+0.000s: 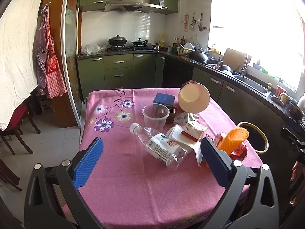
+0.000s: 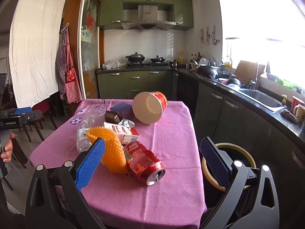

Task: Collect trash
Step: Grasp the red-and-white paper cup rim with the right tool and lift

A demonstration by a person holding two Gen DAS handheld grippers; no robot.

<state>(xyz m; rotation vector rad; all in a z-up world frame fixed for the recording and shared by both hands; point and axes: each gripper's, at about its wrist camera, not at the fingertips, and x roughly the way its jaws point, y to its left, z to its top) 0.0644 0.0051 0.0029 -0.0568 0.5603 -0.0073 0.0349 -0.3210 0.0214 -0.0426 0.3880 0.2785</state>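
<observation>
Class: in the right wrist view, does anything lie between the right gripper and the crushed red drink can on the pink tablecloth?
Nothing visible does. The crushed red drink can lies between the open right gripper fingers, with the orange spiky foam sleeve touching its left side.

We see left gripper (image 1: pixel 151 155): black plastic frame with triangular cut-outs, round silver screw heads, two fingers (image 1: pixel 88 162) faced with blue ribbed pads. We see right gripper (image 2: pixel 153 163): same black frame, same silver screws, blue textured pads (image 2: pixel 90 164). In right wrist view, left gripper body carries white lettering, bare-skinned hand (image 2: pixel 7 149) beside it.
</observation>
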